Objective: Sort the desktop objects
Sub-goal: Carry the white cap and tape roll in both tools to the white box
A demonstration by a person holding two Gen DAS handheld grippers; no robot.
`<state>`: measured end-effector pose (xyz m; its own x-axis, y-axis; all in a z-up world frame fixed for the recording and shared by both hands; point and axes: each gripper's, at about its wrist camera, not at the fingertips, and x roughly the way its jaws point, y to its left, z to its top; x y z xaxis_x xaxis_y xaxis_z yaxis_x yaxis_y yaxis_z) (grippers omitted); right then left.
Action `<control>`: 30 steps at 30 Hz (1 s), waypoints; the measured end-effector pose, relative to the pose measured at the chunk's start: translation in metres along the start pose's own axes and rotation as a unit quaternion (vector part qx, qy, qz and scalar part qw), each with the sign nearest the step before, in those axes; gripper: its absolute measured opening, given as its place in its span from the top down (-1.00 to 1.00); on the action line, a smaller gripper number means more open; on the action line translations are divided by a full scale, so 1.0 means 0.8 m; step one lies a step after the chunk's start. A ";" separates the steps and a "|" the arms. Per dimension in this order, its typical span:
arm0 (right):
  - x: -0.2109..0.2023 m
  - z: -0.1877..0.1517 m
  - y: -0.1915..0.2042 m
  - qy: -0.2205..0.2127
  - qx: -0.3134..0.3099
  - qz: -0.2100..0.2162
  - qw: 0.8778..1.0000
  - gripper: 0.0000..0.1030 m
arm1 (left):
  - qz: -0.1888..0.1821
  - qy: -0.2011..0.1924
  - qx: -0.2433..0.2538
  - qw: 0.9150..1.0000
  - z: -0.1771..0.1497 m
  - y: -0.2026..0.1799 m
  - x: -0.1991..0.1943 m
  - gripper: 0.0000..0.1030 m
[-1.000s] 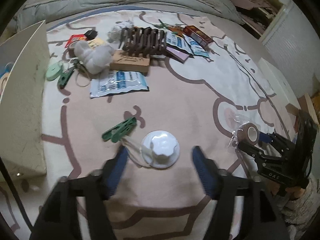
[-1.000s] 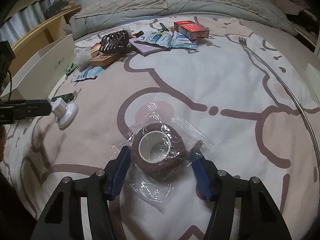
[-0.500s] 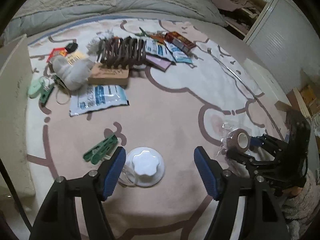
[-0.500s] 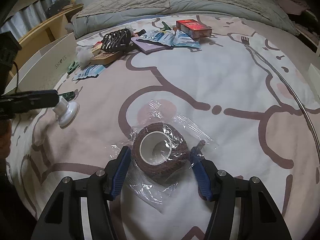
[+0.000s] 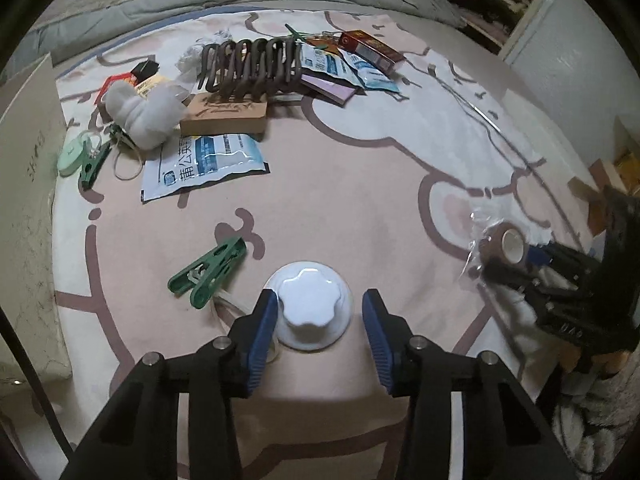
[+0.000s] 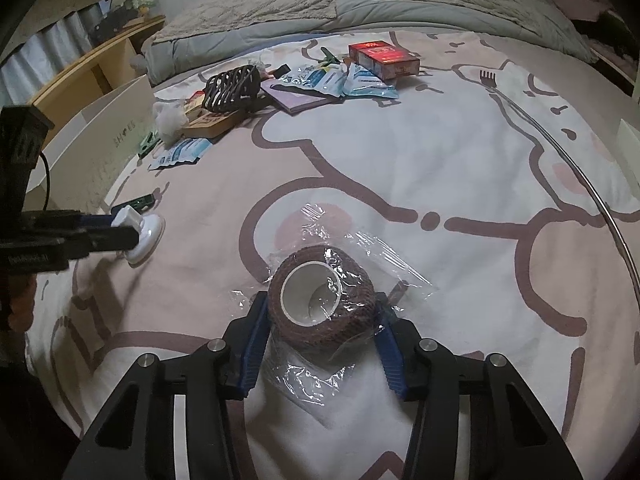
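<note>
While our left gripper (image 5: 318, 322) straddles the white suction knob (image 5: 309, 310) with its jaws apart, only the left pad touching, a closing squeeze could shove it sideways on the soft blanket (image 5: 360, 184). Our right gripper (image 6: 320, 330) is clamped on the brown bandage roll (image 6: 322, 298); its slick plastic wrap (image 6: 360, 248) could let it slip.

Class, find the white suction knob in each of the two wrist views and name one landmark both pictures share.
Left wrist view: the white suction knob sits low at centre, between the left gripper's blue fingers.
Right wrist view: the knob is at the left edge, at the tips of the left gripper.
Shared landmark: the green clothespin lies beside it in both.
</note>
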<state>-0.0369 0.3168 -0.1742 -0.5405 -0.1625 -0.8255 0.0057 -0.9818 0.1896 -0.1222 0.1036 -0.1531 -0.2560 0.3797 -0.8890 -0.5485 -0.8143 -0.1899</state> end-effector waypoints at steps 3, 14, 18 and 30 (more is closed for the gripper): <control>-0.002 0.001 0.002 -0.002 -0.001 0.001 1.000 0.03 | 0.003 -0.003 0.000 1.000 0.002 0.002 -0.002 0.40; -0.019 0.009 0.004 -0.017 -0.001 -0.006 1.000 0.03 | -0.027 -0.040 -0.004 0.999 0.015 -0.006 -0.032 0.40; -0.030 0.019 0.006 -0.029 -0.002 -0.007 1.000 0.03 | -0.025 -0.053 0.000 0.998 0.020 -0.012 -0.044 0.40; -0.053 0.059 0.036 -0.076 -0.032 -0.002 0.997 0.03 | -0.008 -0.097 -0.005 0.995 0.034 -0.007 -0.085 0.40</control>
<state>-0.0539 0.3001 -0.1087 -0.6614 -0.1472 -0.7355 0.0547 -0.9874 0.1484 -0.1232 0.0946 -0.0805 -0.3958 0.4700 -0.7890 -0.5464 -0.8110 -0.2090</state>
